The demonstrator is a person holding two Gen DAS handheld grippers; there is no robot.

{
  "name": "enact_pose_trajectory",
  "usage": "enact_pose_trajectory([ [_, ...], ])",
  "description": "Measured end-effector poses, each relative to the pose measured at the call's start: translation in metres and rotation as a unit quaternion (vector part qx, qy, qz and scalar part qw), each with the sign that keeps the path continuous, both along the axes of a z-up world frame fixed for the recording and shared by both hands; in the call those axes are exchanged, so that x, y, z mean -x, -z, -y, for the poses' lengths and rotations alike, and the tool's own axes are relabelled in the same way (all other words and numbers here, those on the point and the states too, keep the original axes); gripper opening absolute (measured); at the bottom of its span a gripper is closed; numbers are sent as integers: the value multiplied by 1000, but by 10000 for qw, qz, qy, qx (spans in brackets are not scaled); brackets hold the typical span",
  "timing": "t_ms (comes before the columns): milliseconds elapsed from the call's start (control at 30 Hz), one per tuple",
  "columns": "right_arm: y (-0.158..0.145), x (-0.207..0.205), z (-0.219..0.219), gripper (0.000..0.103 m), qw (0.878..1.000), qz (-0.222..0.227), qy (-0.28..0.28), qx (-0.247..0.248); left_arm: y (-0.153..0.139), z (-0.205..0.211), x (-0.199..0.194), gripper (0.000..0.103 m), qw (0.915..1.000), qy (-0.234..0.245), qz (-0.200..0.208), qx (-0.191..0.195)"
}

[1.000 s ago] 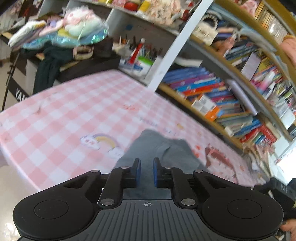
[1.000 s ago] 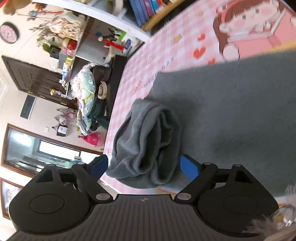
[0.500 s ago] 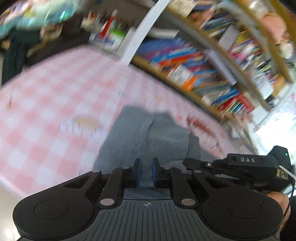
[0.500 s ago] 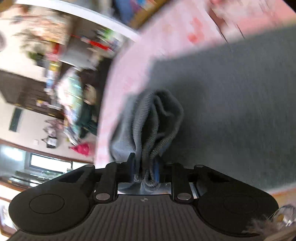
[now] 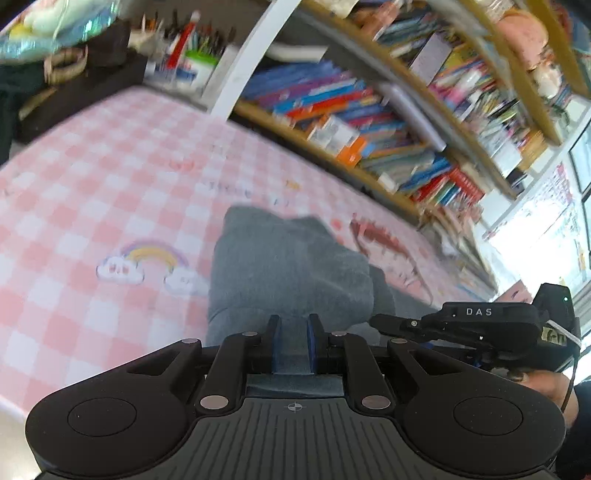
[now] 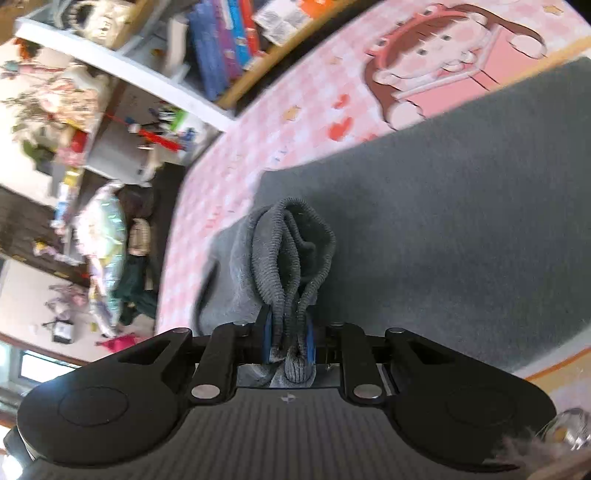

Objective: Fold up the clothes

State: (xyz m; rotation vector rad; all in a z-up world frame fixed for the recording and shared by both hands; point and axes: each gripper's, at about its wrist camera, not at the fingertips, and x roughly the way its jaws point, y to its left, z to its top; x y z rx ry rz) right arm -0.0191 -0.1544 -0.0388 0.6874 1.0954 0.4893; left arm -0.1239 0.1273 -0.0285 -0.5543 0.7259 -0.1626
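Observation:
A grey knit garment [image 5: 288, 269] lies on the pink checked tablecloth [image 5: 92, 192]. My left gripper [image 5: 292, 343] is shut on the garment's near edge, with grey cloth between its blue pads. My right gripper [image 6: 286, 339] is shut on a bunched ribbed hem of the same grey garment [image 6: 443, 221], whose folds stand up between the pads. The rest of the garment lies flat to the right in the right wrist view. The right gripper's body [image 5: 491, 328] shows at the right of the left wrist view, close beside the left one.
A bookshelf [image 5: 388, 110] full of books runs along the table's far side. A pen holder [image 5: 192, 62] and piled clothes [image 5: 44, 29] stand at the far left. The tablecloth shows a rainbow print [image 5: 147, 262] and a cartoon girl [image 6: 443, 66].
My right gripper has closed on the garment's bunched hem; it was open a second ago. My left gripper stays shut on the cloth and has swung right, bringing the right gripper into its view.

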Motion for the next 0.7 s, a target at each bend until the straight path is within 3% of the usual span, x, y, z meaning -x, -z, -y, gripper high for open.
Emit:
enact_pose_trajectory([
  [133,20,-6,3,24,9992,-341,222,39,19,-5,-5,14,9990,195,-285,267],
  [267,19,-3,5,31,9993,-298,189,117,25,-9,-4,14,9985,195,-315,402],
  [400,12,1,5,37,9994,-178,165,236,14,-5,0,17,9995,228,-82,193],
  [533,1,6,1,43,9992,78,118,368,-5,2,5,33,9992,224,305,-120],
  [700,-12,14,4,46,9976,370,140,564,-19,7,11,64,9975,49,568,-421],
])
